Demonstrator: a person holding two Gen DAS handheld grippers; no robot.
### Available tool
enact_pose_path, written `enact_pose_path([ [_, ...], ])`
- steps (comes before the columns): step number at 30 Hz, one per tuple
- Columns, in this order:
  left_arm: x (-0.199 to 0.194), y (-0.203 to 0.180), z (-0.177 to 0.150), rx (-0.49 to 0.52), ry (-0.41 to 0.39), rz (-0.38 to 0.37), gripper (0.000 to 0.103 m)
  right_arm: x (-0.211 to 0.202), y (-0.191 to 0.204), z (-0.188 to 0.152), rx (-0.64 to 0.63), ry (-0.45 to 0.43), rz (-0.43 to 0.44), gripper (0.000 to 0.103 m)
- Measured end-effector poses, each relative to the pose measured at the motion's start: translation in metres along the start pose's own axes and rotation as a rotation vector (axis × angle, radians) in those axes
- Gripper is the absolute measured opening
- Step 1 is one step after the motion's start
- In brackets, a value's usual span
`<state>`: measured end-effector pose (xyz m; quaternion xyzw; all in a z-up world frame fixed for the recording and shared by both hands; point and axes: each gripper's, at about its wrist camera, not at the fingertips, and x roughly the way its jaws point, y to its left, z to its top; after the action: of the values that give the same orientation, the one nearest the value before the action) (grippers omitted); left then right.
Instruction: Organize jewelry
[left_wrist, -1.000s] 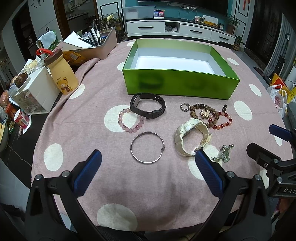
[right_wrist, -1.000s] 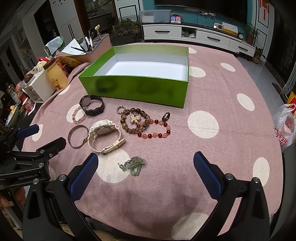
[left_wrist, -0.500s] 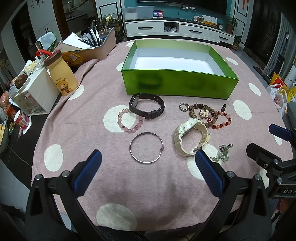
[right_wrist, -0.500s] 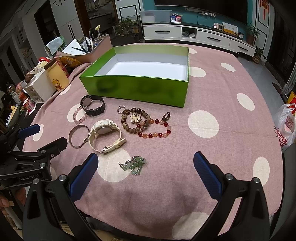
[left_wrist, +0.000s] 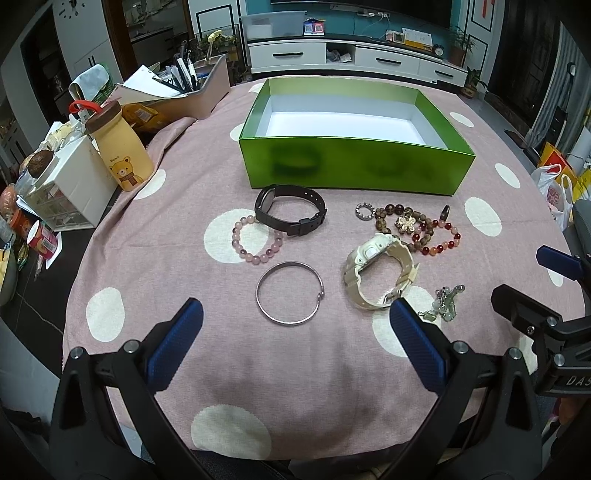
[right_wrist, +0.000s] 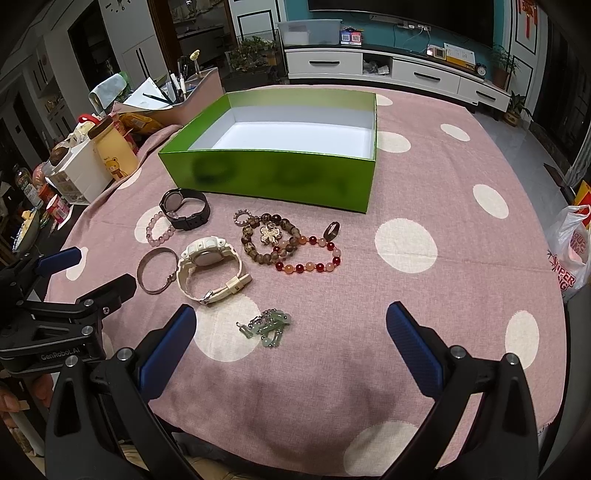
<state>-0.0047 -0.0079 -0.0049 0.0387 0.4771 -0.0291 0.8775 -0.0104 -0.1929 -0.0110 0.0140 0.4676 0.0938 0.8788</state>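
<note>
An open green box (left_wrist: 354, 173) (right_wrist: 266, 177) with a white inside stands on the pink dotted tablecloth. In front of it lie a black watch (left_wrist: 290, 214) (right_wrist: 184, 208), a pink bead bracelet (left_wrist: 256, 240), a silver bangle (left_wrist: 290, 293) (right_wrist: 157, 269), a cream watch (left_wrist: 378, 275) (right_wrist: 210, 269), brown and red bead bracelets (left_wrist: 417, 229) (right_wrist: 295, 247) and a green jade chain (left_wrist: 443, 304) (right_wrist: 267, 326). My left gripper (left_wrist: 295, 317) is open and empty just short of the bangle. My right gripper (right_wrist: 291, 328) is open and empty over the jade chain.
A yellow bear bottle (left_wrist: 120, 147), a white drawer unit (left_wrist: 66, 184) and a pen tray (left_wrist: 192, 92) crowd the table's left edge. A plastic bag (right_wrist: 569, 251) hangs off to the right.
Both grippers have edged slightly forward toward the jewelry. Nothing was picked up or moved.
</note>
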Motion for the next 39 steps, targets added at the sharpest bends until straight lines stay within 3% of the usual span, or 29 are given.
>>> enact_pose_path([
  [15,0.003,-0.002,0.001,0.011,-0.002,-0.009,0.101,-0.002,-0.005,-0.001,0.008,-0.001,-0.002,0.102],
  [21,0.0,0.006,-0.004,0.008,-0.056,-0.068,0.101,-0.006,-0.012,-0.012,-0.021,-0.032,0.042,0.102],
  [26,0.011,0.007,-0.015,0.019,-0.056,-0.133,0.101,0.009,-0.011,-0.027,-0.047,-0.003,0.093,0.102],
  [33,0.026,0.021,-0.02,-0.061,-0.054,-0.175,0.101,0.026,-0.007,-0.034,-0.065,0.012,0.136,0.082],
  [39,0.03,0.014,-0.019,-0.031,-0.067,-0.223,0.096,0.04,-0.008,-0.035,-0.062,0.022,0.158,0.067],
])
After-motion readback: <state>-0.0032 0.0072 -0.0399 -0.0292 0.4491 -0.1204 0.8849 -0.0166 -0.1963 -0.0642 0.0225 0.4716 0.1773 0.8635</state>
